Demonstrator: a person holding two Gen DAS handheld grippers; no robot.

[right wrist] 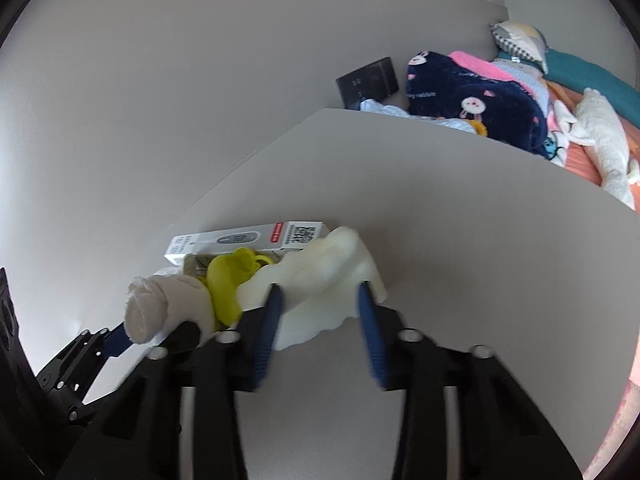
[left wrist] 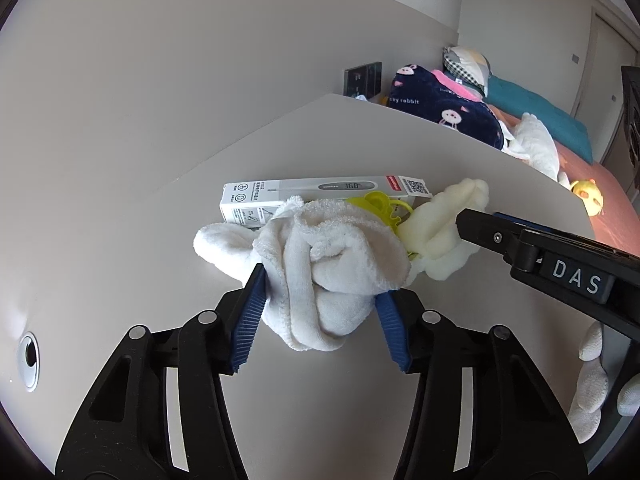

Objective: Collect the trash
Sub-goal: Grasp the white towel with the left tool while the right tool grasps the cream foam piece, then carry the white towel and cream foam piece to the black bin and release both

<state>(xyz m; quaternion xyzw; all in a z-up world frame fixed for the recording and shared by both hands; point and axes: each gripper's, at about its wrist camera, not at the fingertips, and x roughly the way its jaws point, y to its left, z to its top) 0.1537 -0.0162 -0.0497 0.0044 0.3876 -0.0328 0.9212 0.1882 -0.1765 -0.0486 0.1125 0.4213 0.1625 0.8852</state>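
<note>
A crumpled white cloth (left wrist: pixel 328 264) lies on the pale table (left wrist: pixel 160 248), and my left gripper (left wrist: pixel 320 280) has its blue pads on both sides of it, closed on it. Behind it lie a white thermometer box (left wrist: pixel 320 194), a yellow-green plastic piece (left wrist: pixel 376 204) and a cream foam piece (left wrist: pixel 444 220). In the right wrist view my right gripper (right wrist: pixel 320 296) is open with its fingers around the cream foam piece (right wrist: pixel 320 276). The white cloth (right wrist: pixel 164 304), the yellow-green piece (right wrist: pixel 228 280) and the box (right wrist: pixel 248 238) sit to its left.
A bed (left wrist: pixel 560 148) with a navy blanket (left wrist: pixel 448 112), pillows and soft toys lies past the table's far right edge. A dark wall panel (left wrist: pixel 362 78) is on the wall behind. A round cable grommet (left wrist: pixel 29 360) sits in the table at the near left.
</note>
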